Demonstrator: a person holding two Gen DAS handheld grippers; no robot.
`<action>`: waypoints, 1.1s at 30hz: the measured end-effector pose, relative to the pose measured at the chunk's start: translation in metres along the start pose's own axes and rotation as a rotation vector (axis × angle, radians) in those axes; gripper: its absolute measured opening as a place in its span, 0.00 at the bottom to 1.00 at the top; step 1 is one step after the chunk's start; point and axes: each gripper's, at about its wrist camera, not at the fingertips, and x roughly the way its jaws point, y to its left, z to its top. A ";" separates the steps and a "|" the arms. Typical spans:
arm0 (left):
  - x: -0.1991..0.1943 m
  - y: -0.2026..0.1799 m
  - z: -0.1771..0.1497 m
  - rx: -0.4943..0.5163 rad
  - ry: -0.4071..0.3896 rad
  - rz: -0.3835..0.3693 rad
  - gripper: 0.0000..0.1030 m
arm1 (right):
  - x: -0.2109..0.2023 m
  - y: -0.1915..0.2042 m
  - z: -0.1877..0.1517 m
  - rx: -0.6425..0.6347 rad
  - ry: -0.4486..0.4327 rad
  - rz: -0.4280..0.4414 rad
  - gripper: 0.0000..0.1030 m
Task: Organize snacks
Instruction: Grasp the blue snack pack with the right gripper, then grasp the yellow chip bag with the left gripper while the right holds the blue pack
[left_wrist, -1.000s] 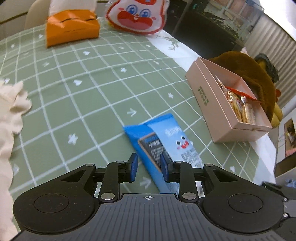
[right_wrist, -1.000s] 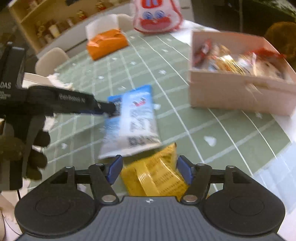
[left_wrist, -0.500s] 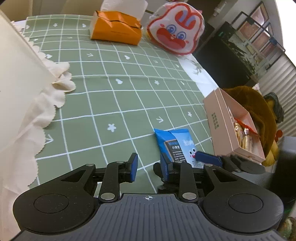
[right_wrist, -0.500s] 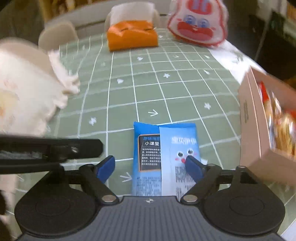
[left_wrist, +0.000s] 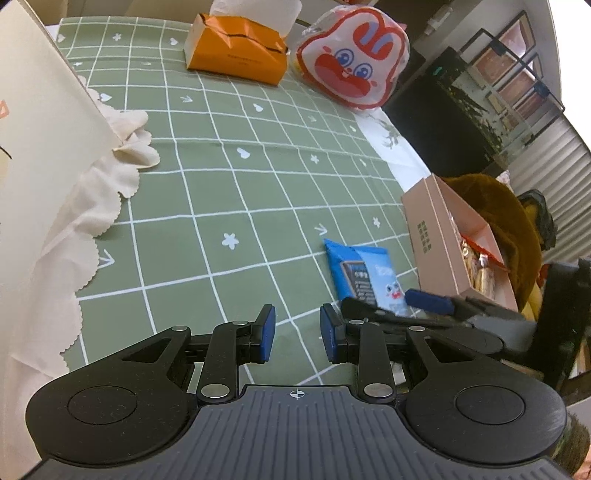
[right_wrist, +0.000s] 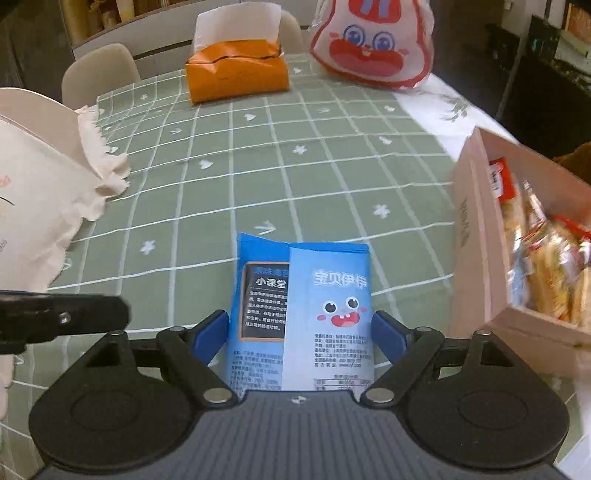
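Right gripper (right_wrist: 300, 332) swung over blue snack packet (right_wrist: 301, 306), jaws released, straddling it; left gripper (left_wrist: 297, 334) jaws empty

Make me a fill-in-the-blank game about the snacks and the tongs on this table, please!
1. The blue snack packet lies on the ______ checked tablecloth.
2. The blue packet sits between the pads of the ______ tongs.
3. The pink box already holds ______.
4. The left tongs have ______ between their pads.

Missing words: green; right; snacks; nothing
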 end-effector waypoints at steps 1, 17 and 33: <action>0.001 -0.001 -0.001 0.005 0.005 0.000 0.29 | 0.003 -0.001 0.000 -0.005 0.008 -0.017 0.83; 0.005 -0.020 -0.011 0.045 0.032 -0.011 0.29 | -0.045 -0.018 0.004 -0.006 -0.090 0.058 0.72; 0.040 -0.103 -0.079 0.198 0.285 -0.164 0.30 | -0.110 -0.115 -0.119 0.186 -0.066 -0.175 0.72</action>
